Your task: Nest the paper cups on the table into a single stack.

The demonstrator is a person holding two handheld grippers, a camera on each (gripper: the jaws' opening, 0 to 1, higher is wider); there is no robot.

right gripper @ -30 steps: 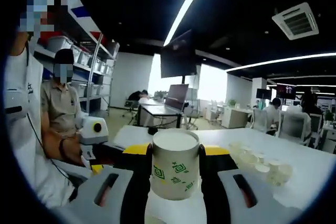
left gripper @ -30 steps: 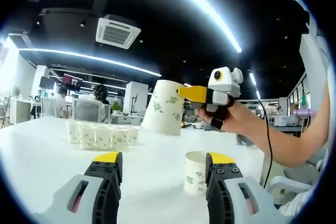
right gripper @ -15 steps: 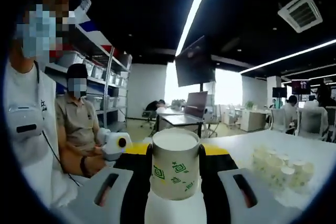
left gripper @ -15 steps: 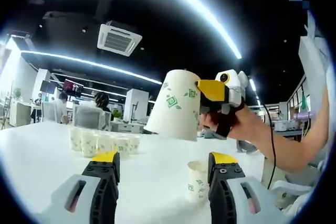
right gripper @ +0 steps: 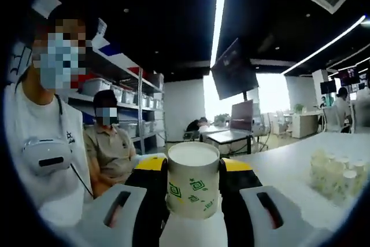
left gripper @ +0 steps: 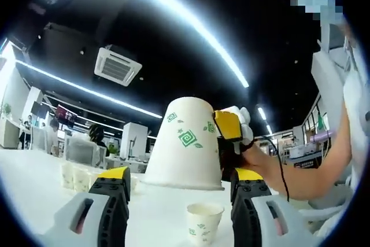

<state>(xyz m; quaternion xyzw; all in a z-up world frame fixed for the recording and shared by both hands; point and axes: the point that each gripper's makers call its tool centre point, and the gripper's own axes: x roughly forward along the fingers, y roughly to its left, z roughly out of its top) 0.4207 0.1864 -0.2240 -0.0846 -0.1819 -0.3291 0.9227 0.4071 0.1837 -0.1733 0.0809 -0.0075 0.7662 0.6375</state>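
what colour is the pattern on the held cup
Green, on a white cup; clearest in the right gripper view.

Overhead, a square ceiling vent beside a long curved light strip. Farther off, a dark hanging monitor, shelving with storage bins, a seated person in a beige shirt, office chairs.

Clustered cups too blurred to count.

Held inverted cup hangs above upright cup, blocking approach from above
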